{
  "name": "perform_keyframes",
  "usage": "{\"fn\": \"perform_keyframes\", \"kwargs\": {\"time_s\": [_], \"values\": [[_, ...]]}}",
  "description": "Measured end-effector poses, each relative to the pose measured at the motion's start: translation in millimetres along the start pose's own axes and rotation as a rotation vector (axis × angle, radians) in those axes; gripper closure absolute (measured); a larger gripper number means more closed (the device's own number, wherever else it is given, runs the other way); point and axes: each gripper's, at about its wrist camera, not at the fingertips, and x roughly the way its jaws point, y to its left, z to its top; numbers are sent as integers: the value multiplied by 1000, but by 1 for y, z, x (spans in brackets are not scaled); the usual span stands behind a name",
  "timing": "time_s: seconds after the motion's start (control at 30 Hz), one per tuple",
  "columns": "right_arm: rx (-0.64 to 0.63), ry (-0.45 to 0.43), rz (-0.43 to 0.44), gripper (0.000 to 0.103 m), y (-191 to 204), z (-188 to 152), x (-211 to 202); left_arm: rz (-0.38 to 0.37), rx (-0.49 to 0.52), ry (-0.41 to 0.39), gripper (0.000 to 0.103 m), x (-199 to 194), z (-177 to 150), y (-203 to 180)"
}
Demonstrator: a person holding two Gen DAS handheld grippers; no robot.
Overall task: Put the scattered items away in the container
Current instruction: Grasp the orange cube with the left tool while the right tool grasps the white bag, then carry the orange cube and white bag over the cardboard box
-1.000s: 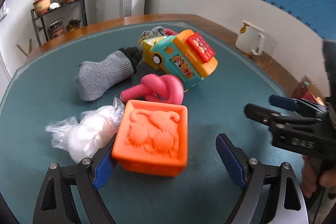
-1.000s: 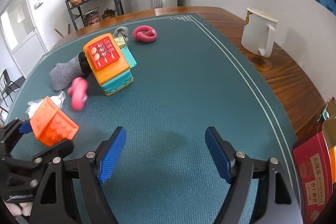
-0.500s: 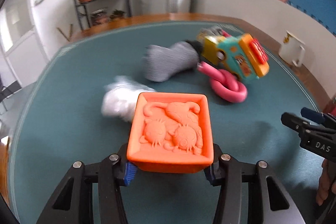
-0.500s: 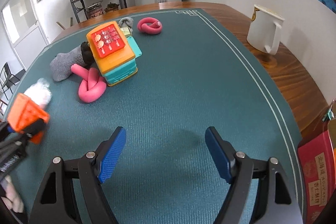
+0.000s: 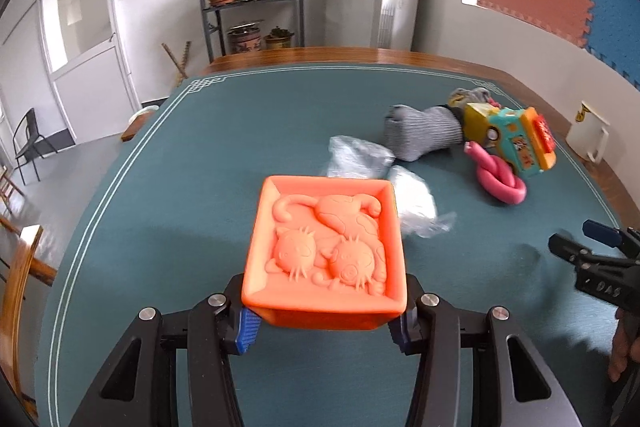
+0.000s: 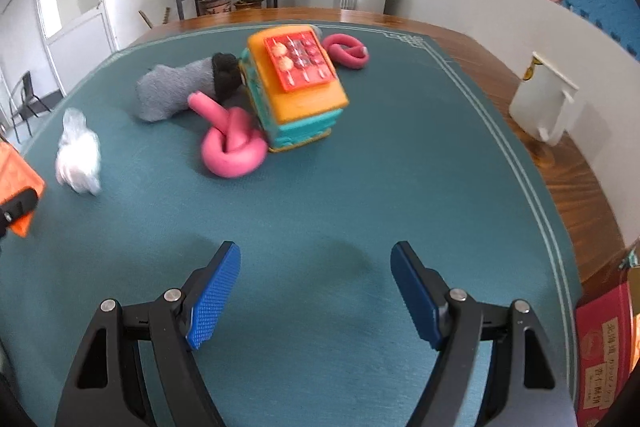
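A wooden table [image 6: 576, 167] carries a teal mat [image 6: 360, 227] with a pale line border. On the mat lie a grey sock [image 6: 172, 91], a pink knot [image 6: 232, 143] touching a toy bus [image 6: 296, 87] tipped on its side, a second pink loop [image 6: 348, 51] behind the bus, and a clear bag [image 6: 78, 157] well apart to the left. A white mug [image 6: 544, 107] stands on the bare wood at the right, off the mat.

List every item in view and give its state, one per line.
Left tool: shut on the orange block, held above the mat.
Orange block: gripped, relief face up.
Right tool: open, holding nothing.
Pink knot: lying against the toy bus.
Toy bus: tipped over.
Grey sock: lying flat.
Plastic bag: crumpled.
White mug: upright.
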Motion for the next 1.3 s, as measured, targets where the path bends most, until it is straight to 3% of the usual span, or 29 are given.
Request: {"fn": "perform_keyframes", "kwargs": {"time_s": [0.13, 0.33, 0.4, 0.7, 0.73, 0.87, 0.93, 1.03, 1.17, 1.3], "values": [[45, 18, 171, 22, 11, 9, -4, -4, -37, -8, 51, -3, 0, 19], [-69, 21, 329, 22, 73, 30, 1, 2, -76, -4, 51, -6, -4, 43], [-114, 17, 342, 22, 95, 39, 11, 0, -87, -3, 51, -6, -5, 46], [-159, 40, 397, 22, 127, 48, 35, 0, -93, 6, 51, -5, -6, 49], [-164, 43, 403, 24, 131, 49, 38, 1, -94, 8, 51, -4, -6, 49], [-183, 54, 428, 58, 145, 52, 49, 3, -102, 14, 50, -2, -6, 50], [-193, 59, 440, 65, 152, 54, 54, 4, -100, 19, 50, 0, -7, 49], [-237, 23, 351, 72, 160, 50, 43, 7, -95, 21, 50, 0, -7, 47], [-302, -41, 173, 72, 169, 43, 25, 11, -89, 18, 50, 0, -8, 46], [-320, -92, 91, 72, 165, 37, 5, 14, -79, 9, 50, -1, -9, 43]]}}
